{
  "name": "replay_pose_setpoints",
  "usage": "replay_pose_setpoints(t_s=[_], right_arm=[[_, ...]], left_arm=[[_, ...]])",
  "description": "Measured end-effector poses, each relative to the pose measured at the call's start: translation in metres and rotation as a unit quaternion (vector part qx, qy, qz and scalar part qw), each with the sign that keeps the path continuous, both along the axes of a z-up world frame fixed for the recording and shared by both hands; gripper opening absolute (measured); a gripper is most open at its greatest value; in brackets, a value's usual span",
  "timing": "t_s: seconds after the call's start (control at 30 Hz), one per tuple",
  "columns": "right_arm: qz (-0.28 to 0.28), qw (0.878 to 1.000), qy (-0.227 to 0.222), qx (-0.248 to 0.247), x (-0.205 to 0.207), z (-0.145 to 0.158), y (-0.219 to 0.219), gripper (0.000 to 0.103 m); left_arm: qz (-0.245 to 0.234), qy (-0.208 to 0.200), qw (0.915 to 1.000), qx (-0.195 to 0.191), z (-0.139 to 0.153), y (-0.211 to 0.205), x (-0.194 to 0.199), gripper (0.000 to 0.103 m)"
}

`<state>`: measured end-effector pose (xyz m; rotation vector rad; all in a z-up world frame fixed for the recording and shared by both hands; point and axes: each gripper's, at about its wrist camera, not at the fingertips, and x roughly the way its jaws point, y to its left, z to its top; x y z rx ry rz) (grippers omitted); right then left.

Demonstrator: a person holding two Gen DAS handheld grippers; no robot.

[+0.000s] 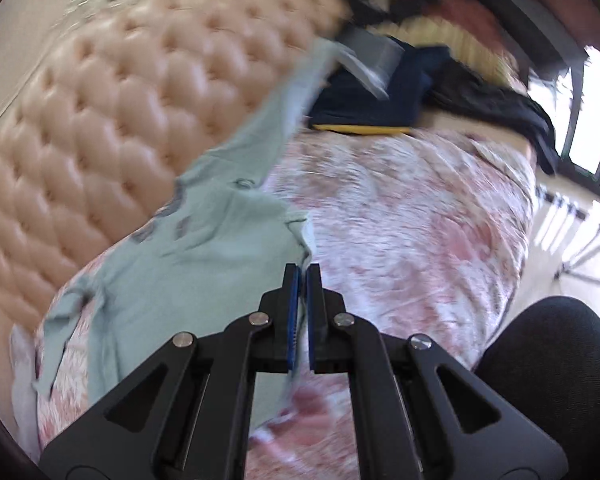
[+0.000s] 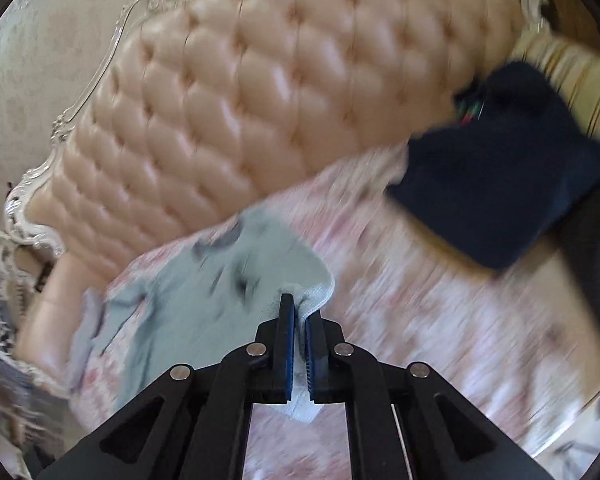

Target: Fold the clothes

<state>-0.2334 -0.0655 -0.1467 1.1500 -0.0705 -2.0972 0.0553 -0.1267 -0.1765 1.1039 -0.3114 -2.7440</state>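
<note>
- The left gripper (image 1: 302, 276) has its fingers clamped tight on an edge of the pale green shirt (image 1: 204, 256), the cloth pinched right between the blue pads.
- The right gripper (image 2: 300, 308) is closed too, gripping a hemmed corner of the same shirt, and a flap of that corner hangs down behind the fingers.
- Ahead and to the left of both pairs of fingers, the shirt lies spread and rumpled on the floral bed cover (image 1: 400, 220), its far end running up toward the tufted headboard (image 1: 120, 120).
- No neat fold shows in it yet; judging by the loose wrinkles, this garment is only at the start of its fold, with two points held ready to carry across.
- Up and to the right of the left fingers sits a dark navy garment (image 1: 372, 96) that looks already squared off, with something grey lying on top of it.
- Further right of that, a black garment (image 1: 500, 108) lies in a loose heap, so it probably awaits its turn.
- Call it partway: one piece seemingly done, one in hand, at least one left.
- Both views are smeared with motion blur, so finer detail is hard to read.
</note>
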Motion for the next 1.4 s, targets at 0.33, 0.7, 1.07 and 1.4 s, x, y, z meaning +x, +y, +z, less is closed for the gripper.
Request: replay_pose_setpoints(t_s=[0.33, 0.7, 1.07, 1.4], right_arm=[[-0.034, 0.995, 0.015, 0.088, -0.116, 0.002, -0.041, 0.004], [-0.113, 0.971, -0.036, 0.207, -0.120, -0.096, -0.004, 0.023], [-0.117, 0.982, -0.013, 0.149, -0.022, -0.059, 0.035, 0.062], [-0.055, 0.995, -0.085, 0.013, 0.136, -0.093, -0.013, 0.067]], left_arm=[[-0.041, -0.055, 0.9958, 0.061, -0.026, 0.024, -0.033, 0.061], [0.121, 0.015, 0.9602, 0.251, 0.004, -0.126, 0.090, 0.064], [0.273, 0.031, 0.8747, 0.400, -0.049, -0.254, 0.219, 0.047], [0.185, -0.065, 0.9692, 0.149, -0.055, -0.174, 0.186, 0.040]])
